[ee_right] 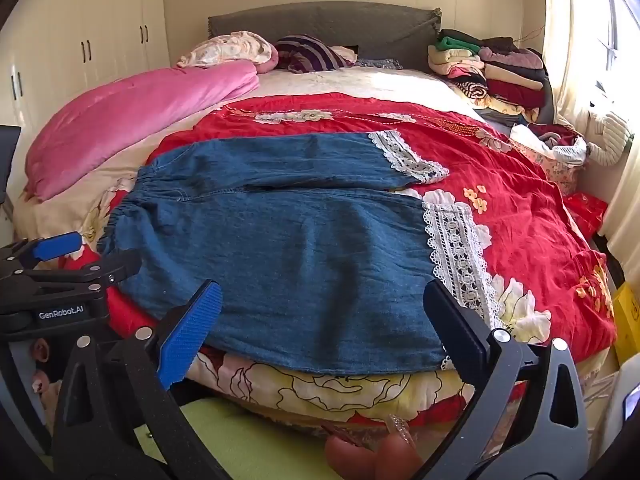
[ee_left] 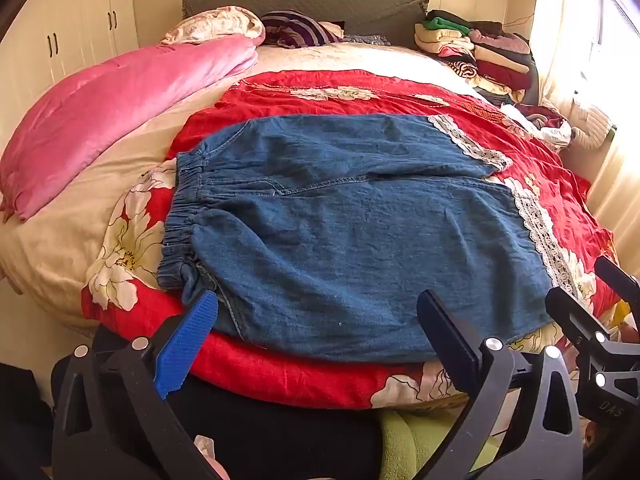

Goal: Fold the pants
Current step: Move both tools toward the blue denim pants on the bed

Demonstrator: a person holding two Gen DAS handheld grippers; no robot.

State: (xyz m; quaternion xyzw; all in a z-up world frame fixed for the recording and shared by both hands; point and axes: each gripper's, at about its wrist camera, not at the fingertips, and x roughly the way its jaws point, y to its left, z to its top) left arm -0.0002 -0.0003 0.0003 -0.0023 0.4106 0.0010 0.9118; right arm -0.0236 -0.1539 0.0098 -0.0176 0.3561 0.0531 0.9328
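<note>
Blue denim pants (ee_left: 340,224) (ee_right: 288,248) with white lace hems (ee_right: 456,256) lie flat on a red floral bedcover (ee_left: 400,96) (ee_right: 520,208). The elastic waistband (ee_left: 180,216) is to the left and both legs run right, side by side. My left gripper (ee_left: 316,336) stands open at the near edge by the waistband corner, with nothing between its pads. My right gripper (ee_right: 320,328) is open too, over the near leg close to the lace hem. Each gripper shows in the other's view: the right gripper (ee_left: 576,280) at the right edge, the left gripper (ee_right: 86,258) at the left.
A pink quilt (ee_left: 120,108) lies along the bed's left side. Pillows (ee_right: 240,48) and a grey headboard (ee_right: 360,24) are at the back. Stacked folded clothes (ee_right: 492,68) and loose garments (ee_right: 560,148) fill the back right. A wardrobe (ee_right: 80,48) stands left, a curtained window (ee_right: 592,40) right.
</note>
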